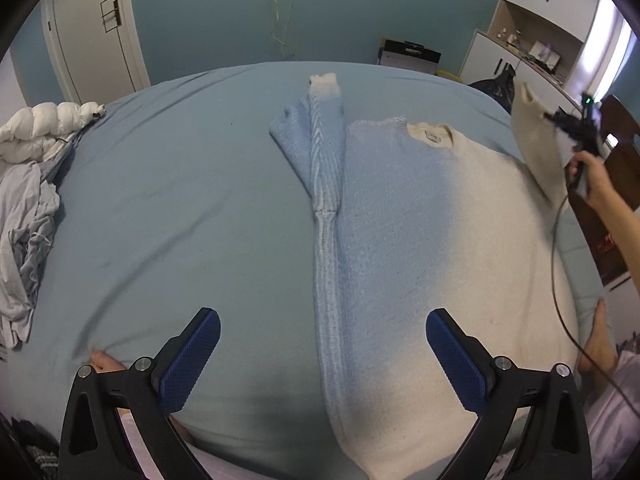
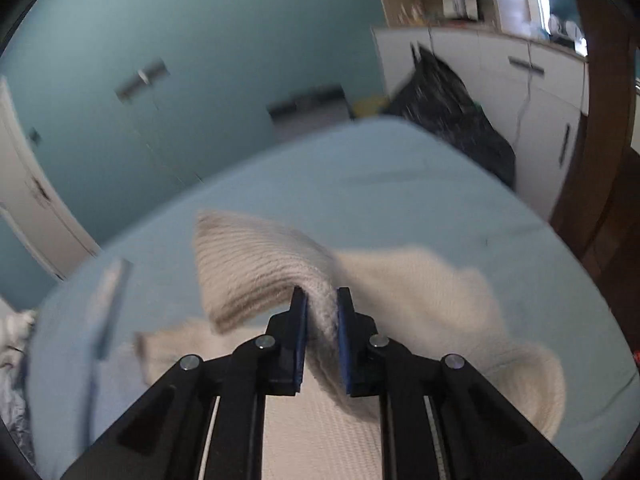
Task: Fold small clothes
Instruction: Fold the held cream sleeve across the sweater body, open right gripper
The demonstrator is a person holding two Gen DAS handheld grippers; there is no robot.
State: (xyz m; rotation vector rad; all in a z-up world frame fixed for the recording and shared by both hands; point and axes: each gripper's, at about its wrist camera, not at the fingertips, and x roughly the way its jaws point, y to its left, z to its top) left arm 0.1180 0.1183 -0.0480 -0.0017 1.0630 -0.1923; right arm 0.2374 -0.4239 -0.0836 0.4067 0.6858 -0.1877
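Observation:
A knitted sweater, blue fading to cream, lies flat on the blue bed sheet. Its left sleeve is folded in along the body. My left gripper hovers open above the sweater's near hem, with nothing between its fingers. At the right, my right gripper holds the cream right sleeve raised off the bed. The right wrist view, blurred, shows that gripper shut on the ribbed sleeve, whose cuff hangs over to the left.
A white duvet and grey clothes are piled at the bed's left edge. A black bag and white cabinets stand beyond the far right corner. A cable trails from the right gripper. Bare feet rest at the near edge.

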